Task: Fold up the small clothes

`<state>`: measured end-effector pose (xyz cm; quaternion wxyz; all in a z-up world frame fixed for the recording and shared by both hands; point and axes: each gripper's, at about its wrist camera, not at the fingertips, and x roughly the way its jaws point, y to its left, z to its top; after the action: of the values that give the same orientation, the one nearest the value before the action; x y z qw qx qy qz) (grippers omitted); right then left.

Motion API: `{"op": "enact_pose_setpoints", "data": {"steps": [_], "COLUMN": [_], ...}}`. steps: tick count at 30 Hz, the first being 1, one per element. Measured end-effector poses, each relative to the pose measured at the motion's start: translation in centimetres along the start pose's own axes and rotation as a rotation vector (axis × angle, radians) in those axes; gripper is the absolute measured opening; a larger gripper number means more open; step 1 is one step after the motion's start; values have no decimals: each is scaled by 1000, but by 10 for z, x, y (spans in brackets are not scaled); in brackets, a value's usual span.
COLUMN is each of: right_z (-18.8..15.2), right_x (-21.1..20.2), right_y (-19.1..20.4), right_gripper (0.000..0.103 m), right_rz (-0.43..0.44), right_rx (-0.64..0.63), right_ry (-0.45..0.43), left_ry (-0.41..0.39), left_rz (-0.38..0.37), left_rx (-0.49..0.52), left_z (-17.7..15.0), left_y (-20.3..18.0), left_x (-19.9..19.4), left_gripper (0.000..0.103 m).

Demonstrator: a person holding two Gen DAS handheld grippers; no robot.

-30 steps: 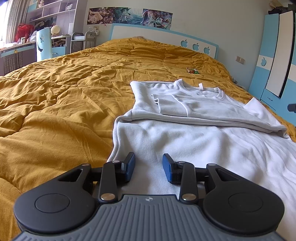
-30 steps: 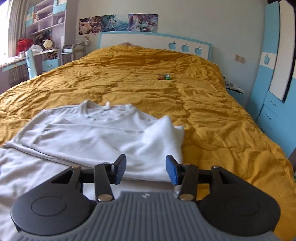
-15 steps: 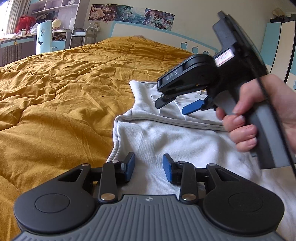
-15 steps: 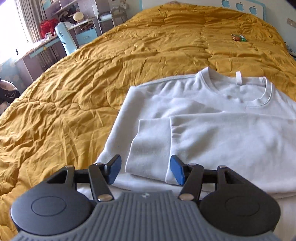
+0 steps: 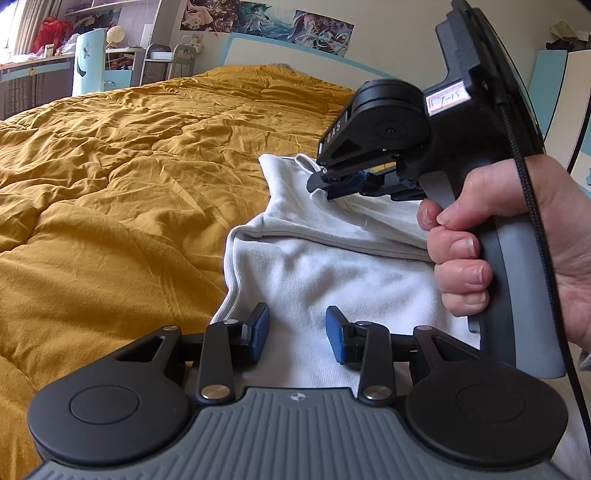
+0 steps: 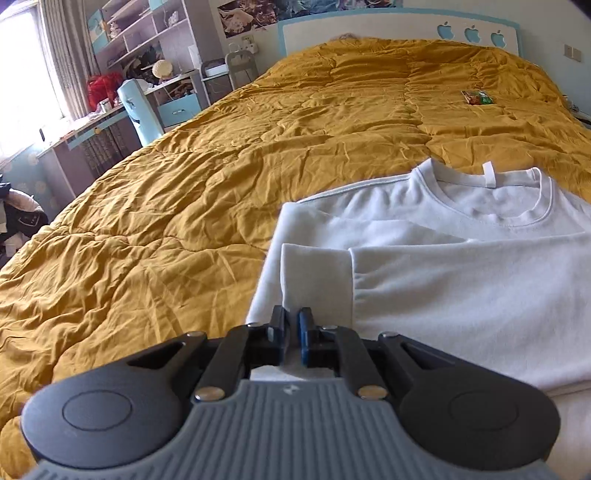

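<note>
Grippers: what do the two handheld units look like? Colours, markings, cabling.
Both match. The left gripper has blue pads on black linkage arms with silver pivot pins, two round black discs and a ribbed grey plate bearing a small round emblem. The right gripper shows white "DAS" lettering, a white label, a grey pistol handle and a braided black cable. The right hand is bare; no sleeve visible.

Both cameras sit low over the near part of the yellow quilt [image 6: 221,206], close to the white sweatshirt [image 6: 461,280], each facing the headboard [image 6: 369,31]. The left wrist view looks up its left edge and catches the right gripper [image 5: 332,184] from the side. Both share sweatshirt, quilt and headboard.
</note>
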<state>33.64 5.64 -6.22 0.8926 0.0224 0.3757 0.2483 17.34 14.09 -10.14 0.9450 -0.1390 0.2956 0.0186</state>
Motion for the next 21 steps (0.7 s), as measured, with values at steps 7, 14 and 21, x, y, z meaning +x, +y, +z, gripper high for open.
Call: {"op": "enact_pose_setpoints", "data": {"steps": [7, 14, 21], "right_z": [1, -12, -10], "right_x": [-3, 18, -7], "right_y": [8, -14, -19], "right_gripper": [2, 11, 33], "right_rz": [55, 43, 89], "right_rx": [23, 142, 135], "right_ry": [29, 124, 117], "left_ry": [0, 1, 4], "left_rz": [2, 4, 6], "left_rx": [2, 4, 6], "left_z": [0, 0, 0], "left_y": [0, 0, 0], "left_x": [0, 0, 0], "left_gripper": [42, 42, 42]}}
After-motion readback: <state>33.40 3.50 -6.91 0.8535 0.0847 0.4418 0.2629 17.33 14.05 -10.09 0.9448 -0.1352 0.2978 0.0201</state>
